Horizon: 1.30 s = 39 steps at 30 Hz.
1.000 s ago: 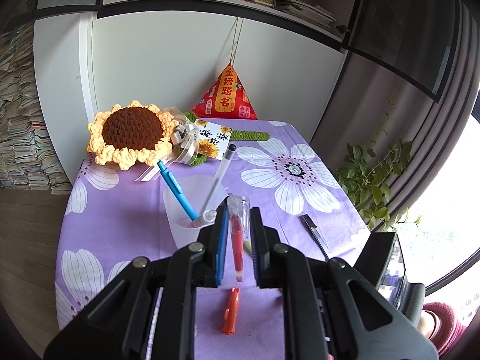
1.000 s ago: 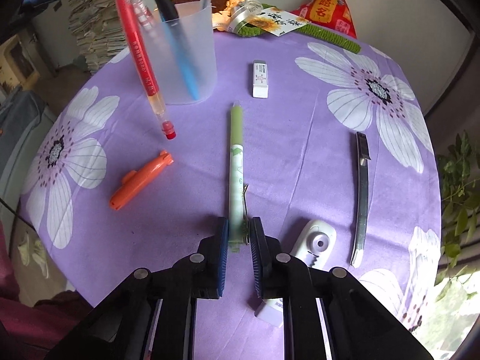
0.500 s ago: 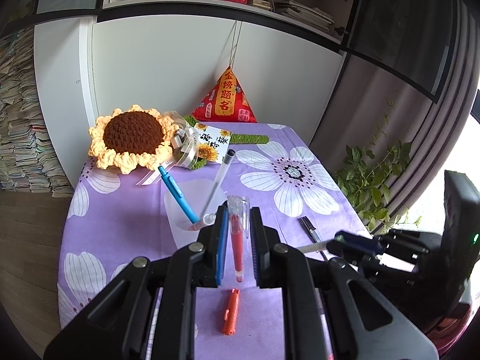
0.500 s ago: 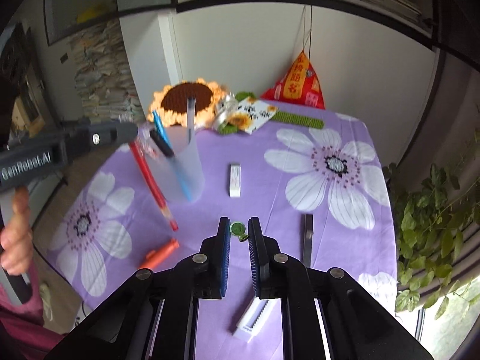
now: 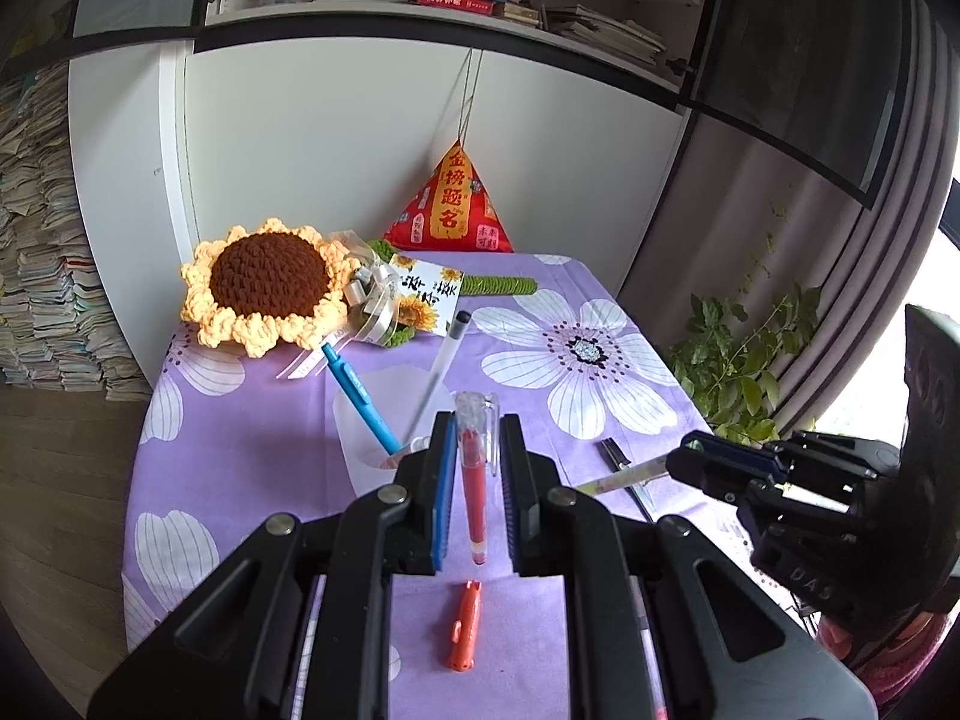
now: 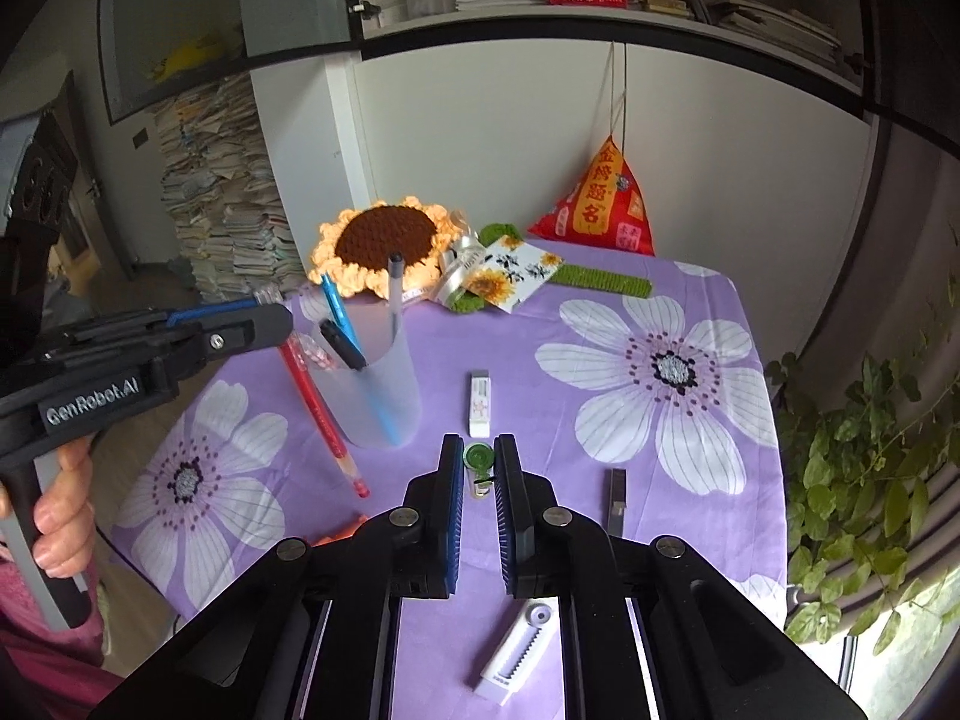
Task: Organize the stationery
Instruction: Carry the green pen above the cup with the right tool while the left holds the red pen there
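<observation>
My left gripper (image 5: pixel 474 474) is shut on a red pen (image 5: pixel 471 480) and holds it tilted above the table, beside the frosted plastic cup (image 5: pixel 372 414); the pen also shows in the right wrist view (image 6: pixel 321 414). The cup (image 6: pixel 384 384) holds a blue pen (image 5: pixel 357 396), a clear pen (image 5: pixel 444 354) and a black-capped pen (image 6: pixel 342 345). My right gripper (image 6: pixel 479 468) is shut on a green pen (image 6: pixel 478 459), seen end-on, lifted off the table; it also shows in the left wrist view (image 5: pixel 624 477).
On the purple flowered cloth (image 6: pixel 660 312) lie a white eraser (image 6: pixel 479 403), an orange cap (image 5: pixel 465 624), a black utility knife (image 6: pixel 617 498) and a white correction tape (image 6: pixel 519 648). A crochet sunflower (image 5: pixel 264 285) and a red pyramid pouch (image 5: pixel 450 210) stand at the back.
My right gripper has lifted the green pen off the table and tipped up to face the wall. My left gripper holds the red pen almost still by the cup.
</observation>
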Tool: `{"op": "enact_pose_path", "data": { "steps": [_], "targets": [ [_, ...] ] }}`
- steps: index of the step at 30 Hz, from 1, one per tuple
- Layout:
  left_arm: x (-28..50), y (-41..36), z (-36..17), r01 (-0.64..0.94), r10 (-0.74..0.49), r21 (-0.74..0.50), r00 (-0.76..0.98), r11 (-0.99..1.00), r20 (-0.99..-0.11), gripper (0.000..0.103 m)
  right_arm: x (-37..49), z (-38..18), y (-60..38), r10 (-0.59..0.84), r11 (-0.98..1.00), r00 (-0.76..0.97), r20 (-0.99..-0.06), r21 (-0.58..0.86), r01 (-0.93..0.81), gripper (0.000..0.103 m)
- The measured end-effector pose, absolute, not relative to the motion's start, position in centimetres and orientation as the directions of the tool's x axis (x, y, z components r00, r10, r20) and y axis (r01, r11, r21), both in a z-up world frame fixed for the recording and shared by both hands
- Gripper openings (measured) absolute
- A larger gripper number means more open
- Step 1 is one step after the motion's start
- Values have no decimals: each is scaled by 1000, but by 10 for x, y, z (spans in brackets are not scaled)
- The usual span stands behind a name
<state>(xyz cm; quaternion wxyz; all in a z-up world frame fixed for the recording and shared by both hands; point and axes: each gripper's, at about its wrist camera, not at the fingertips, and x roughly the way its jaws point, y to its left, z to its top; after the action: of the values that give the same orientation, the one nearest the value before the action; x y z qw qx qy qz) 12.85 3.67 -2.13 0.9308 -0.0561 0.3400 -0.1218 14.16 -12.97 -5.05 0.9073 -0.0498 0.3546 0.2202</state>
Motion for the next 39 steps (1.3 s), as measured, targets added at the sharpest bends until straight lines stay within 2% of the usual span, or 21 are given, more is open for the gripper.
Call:
{"op": "enact_pose_path", "data": {
  "steps": [13, 18, 28, 39],
  "targets": [
    [116, 58, 34, 168, -224, -153, 824, 974, -521, 12, 143, 31, -101, 504, 826, 676, -537, 73, -558, 11],
    [115, 61, 48, 151, -190, -118, 855, 981, -483, 12, 161, 27, -81, 520, 810, 642, -564, 86, -580, 11],
    [135, 66, 45, 125, -155, -95, 855, 988, -495, 13, 189, 8, -63, 516, 807, 595, -616, 117, -579, 11],
    [169, 67, -2, 101, -138, -94, 792, 990, -595, 13, 208, -19, -48, 494, 808, 545, -677, 126, -576, 11]
  ]
}}
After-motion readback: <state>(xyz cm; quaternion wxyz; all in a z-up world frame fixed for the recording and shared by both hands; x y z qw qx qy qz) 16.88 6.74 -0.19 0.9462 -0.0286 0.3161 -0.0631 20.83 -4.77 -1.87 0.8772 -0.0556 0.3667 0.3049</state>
